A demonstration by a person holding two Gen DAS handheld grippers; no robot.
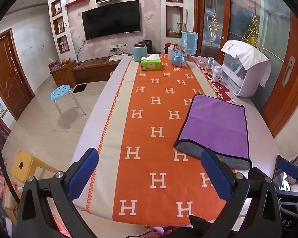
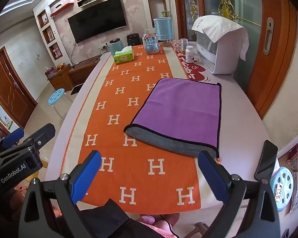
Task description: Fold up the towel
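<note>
Purple towel (image 2: 178, 109) flat on the worktop (image 2: 244, 119), already doubled once, grey underside showing along the near edge, partly over the orange runner (image 2: 141, 158). Left claw (image 1: 149, 170) and right claw (image 2: 149, 170) both spread wide, empty, above the near end. Probably between folds; next, a pinch on the near corners. Only the right view showing the phone (image 2: 267, 160) at the worktop's edge.

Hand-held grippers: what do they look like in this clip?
Both match: black angular frames, silver screws, blue textured pads on two fingers. Left hand-held gripper, right hand-held gripper. The right wrist view shows white "GenRobot.AI" lettering on the left unit's body. No sleeves discernible.
</note>
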